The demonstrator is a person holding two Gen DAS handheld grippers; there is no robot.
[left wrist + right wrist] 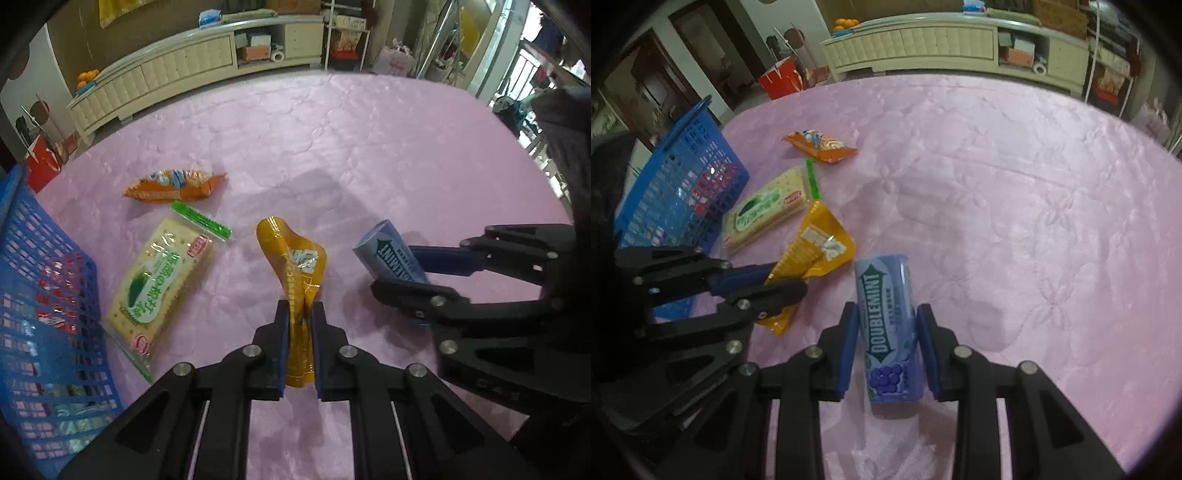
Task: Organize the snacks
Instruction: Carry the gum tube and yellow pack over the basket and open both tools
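My left gripper (300,308) is shut on a yellow snack pouch (295,266), pinching its lower part; the pouch also shows in the right wrist view (816,243). My right gripper (887,314) is shut on a blue Doublemint gum canister (888,332), which also shows in the left wrist view (388,254). A cream and green cracker pack (159,280) and an orange snack bag (175,184) lie on the pink cloth (332,147). A blue basket (44,314) stands at the left with wrapped snacks inside.
A cream cabinet (192,66) runs along the far side beyond the table. A red box (779,79) sits on the floor by the far left edge. The pink cloth stretches wide to the right (1034,184).
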